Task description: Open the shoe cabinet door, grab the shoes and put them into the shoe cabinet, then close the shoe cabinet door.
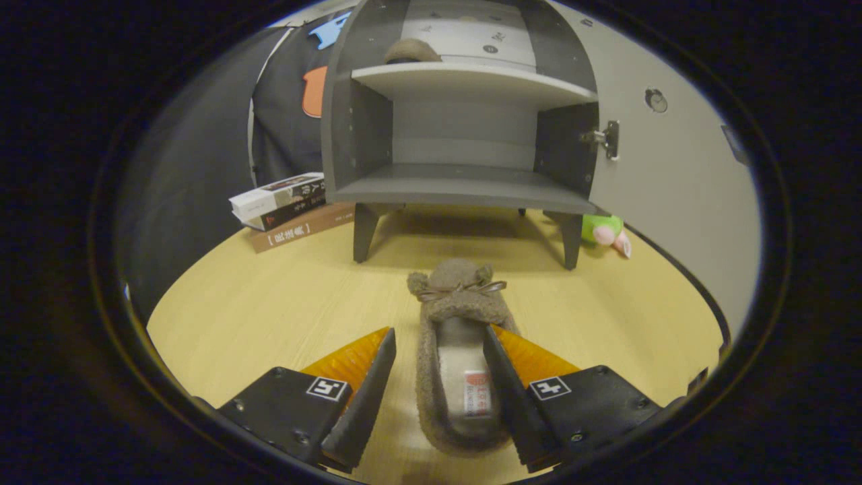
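A brown fuzzy slipper (458, 316) with a small bow lies on the wooden table, toe pointing at the cabinet. My gripper (439, 337) is open around it: the right finger (502, 377) sits inside the slipper's opening, the left finger (367, 384) stands apart outside its left wall. Beyond it stands the grey shoe cabinet (465, 188) on short legs, its door (673, 168) swung open to the right. A second brown slipper (412, 51) rests on the cabinet's upper shelf. The lower shelf is bare.
A stack of books (286, 205) lies left of the cabinet on the table (269, 303). A green and pink plush toy (606, 232) sits beside the cabinet's right leg, under the open door.
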